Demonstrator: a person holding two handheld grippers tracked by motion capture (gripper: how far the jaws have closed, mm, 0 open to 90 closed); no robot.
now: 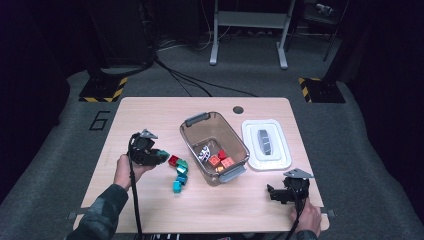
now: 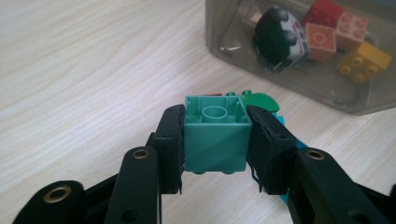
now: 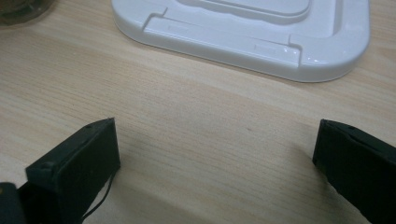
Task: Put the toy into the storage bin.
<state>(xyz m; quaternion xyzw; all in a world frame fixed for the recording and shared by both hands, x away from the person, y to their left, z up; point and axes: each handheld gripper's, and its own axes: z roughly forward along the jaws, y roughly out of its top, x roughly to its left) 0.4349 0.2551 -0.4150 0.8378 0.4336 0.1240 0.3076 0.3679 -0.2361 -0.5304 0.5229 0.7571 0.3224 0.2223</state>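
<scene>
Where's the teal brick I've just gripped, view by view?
High view: teal brick at the left gripper, left of the clear bin.
Left gripper view: centre, clamped between both pads.
Right gripper view: not in it.
Shared landmark: the bin, upper right in the left gripper view.

High view: table (image 1: 150, 200) evenly lit from overhead, surrounding room falling to near-black; image soft and low in detail, with short faint shadows beside the clear bin (image 1: 192, 145). Left gripper view: bright, diffuse light; teal block (image 2: 215, 137) sharp, near jaws and far bin contents slightly soft, mild glare on the bin wall. Right gripper view: warm, even light; white lid (image 3: 243, 42) glossy with small highlights, soft shadows beneath the blurred jaws.
</scene>
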